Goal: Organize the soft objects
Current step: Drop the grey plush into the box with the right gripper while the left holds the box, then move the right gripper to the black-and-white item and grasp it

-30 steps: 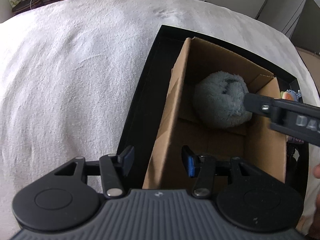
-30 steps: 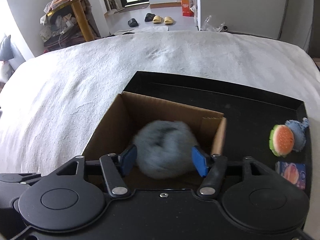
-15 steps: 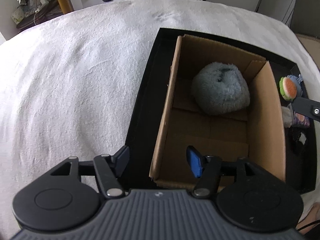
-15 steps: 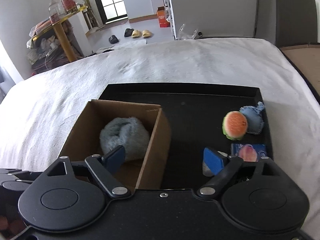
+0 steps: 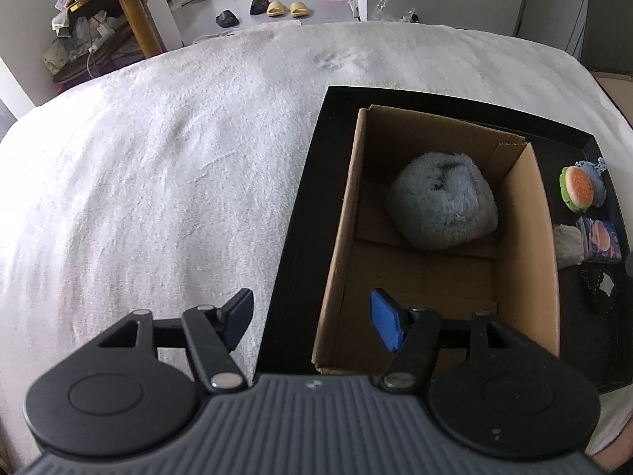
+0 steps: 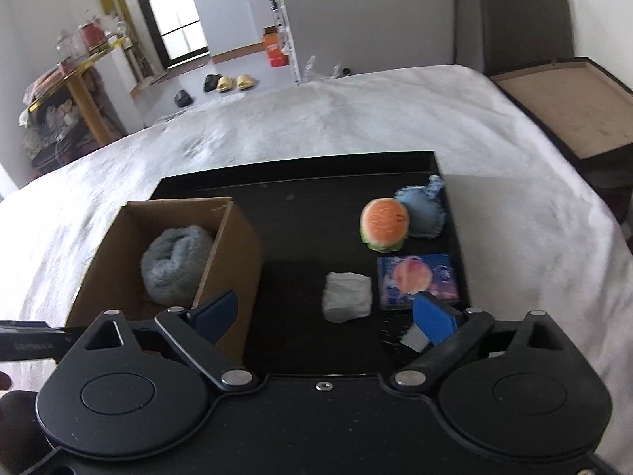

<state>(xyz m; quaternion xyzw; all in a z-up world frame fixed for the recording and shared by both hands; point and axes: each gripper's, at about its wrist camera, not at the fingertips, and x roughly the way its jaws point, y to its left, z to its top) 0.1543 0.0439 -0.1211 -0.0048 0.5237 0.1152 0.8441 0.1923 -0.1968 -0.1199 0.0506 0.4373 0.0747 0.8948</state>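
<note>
Currently the cardboard box (image 5: 530,261) stands on the black tray (image 6: 300,213), long axis running away from the left gripper (image 5: 312,322), holding only the fluffy grey ball (image 5: 443,204) at its far end. Both left gripper and right gripper (image 6: 324,314) fingers are spread wide, empty.

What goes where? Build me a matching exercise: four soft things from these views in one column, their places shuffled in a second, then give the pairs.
Things:
1. fluffy grey ball
2. burger toy
3. blue pouch
4. white wad

Places:
A. behind the burger toy, touching it
B. inside the cardboard box
C. on the black tray, just left of the peach-print packet
D. on the tray, beyond the packet

Pairs: 1-B, 2-D, 3-A, 4-C
</note>
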